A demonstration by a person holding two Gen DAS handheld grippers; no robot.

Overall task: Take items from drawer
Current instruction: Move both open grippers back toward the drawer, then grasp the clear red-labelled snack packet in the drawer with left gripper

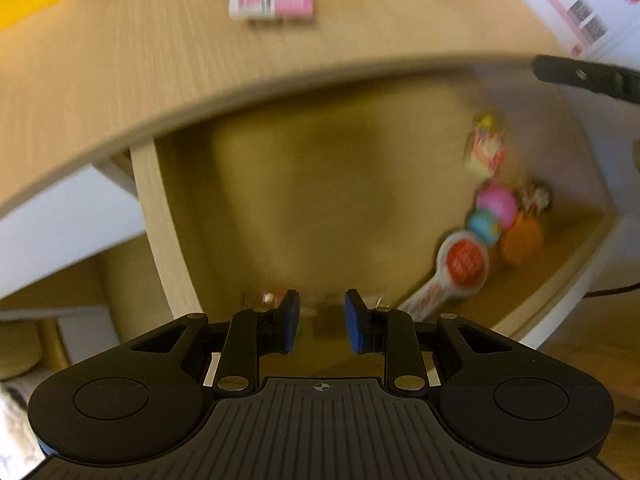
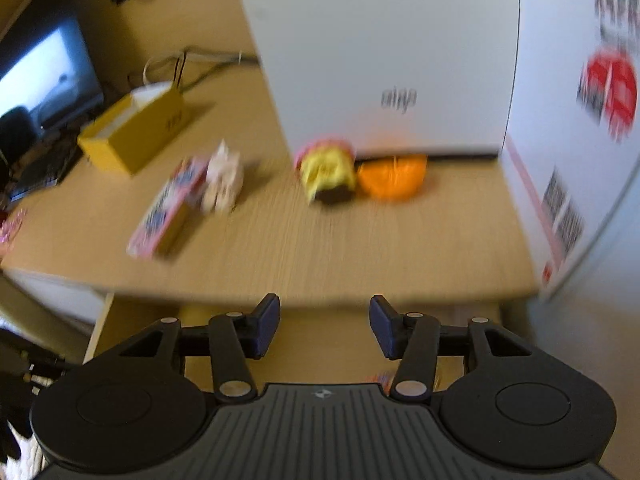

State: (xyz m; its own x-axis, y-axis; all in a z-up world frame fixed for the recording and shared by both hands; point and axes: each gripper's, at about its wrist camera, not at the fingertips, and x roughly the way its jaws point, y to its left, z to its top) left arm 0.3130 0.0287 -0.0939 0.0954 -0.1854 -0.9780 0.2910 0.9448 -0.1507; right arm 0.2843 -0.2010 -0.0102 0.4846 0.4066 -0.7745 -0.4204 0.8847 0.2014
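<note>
Wooden desk above open drawer (blurred toys inside).

**Drawer Open Below the Table Edge**

The drawer was seen pulled out beneath the table. Several small items were gathered in its right corner. On the table, a flat packet was laid left, a pouch and a round thing against a box behind.

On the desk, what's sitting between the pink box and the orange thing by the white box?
In the right wrist view, a small white packet leans by the pink box, then bare desktop, then a yellow packet touching the orange thing.
</note>
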